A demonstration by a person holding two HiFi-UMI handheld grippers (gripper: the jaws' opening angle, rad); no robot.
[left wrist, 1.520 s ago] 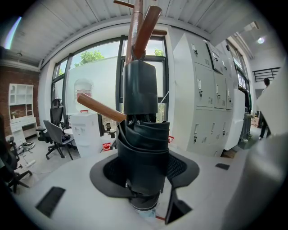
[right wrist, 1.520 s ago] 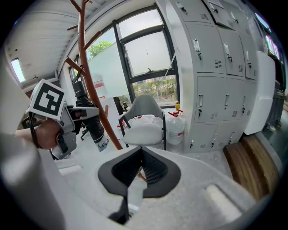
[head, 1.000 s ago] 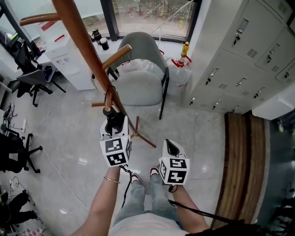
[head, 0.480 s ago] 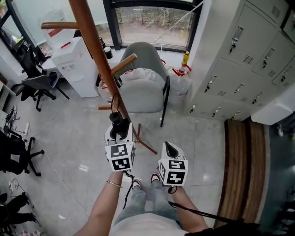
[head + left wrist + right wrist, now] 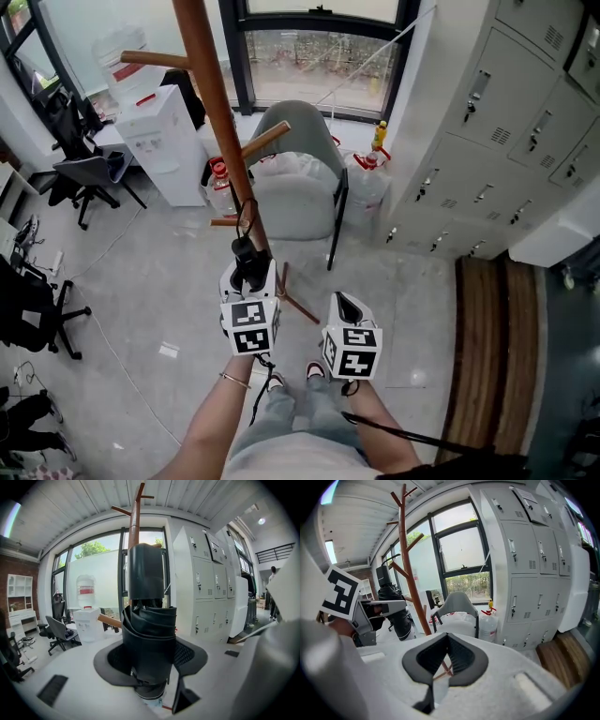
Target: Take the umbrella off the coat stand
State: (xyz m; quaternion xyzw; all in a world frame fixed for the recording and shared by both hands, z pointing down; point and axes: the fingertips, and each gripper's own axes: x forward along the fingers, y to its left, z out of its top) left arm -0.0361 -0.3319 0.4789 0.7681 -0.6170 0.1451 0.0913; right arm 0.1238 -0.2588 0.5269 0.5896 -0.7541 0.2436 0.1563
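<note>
While left claw [image 5: 249, 270] stays clamped on umbrella [image 5: 149, 634], still beside coat stand [image 5: 217, 103]

The right gripper [image 5: 447, 637] has its jaws together on nothing. At middle left, the left gripper [image 5: 370, 613] holds a folded black umbrella [image 5: 401, 620] beside the wooden coat stand [image 5: 410, 569].

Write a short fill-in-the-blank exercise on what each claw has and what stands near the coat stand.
1. The left claw is shut on a folded black ____.
2. The right claw holds ____.
3. Just beyond the wooden coat stand, in front of the window, stands a grey ____.
Missing words: umbrella; nothing; chair.
</note>
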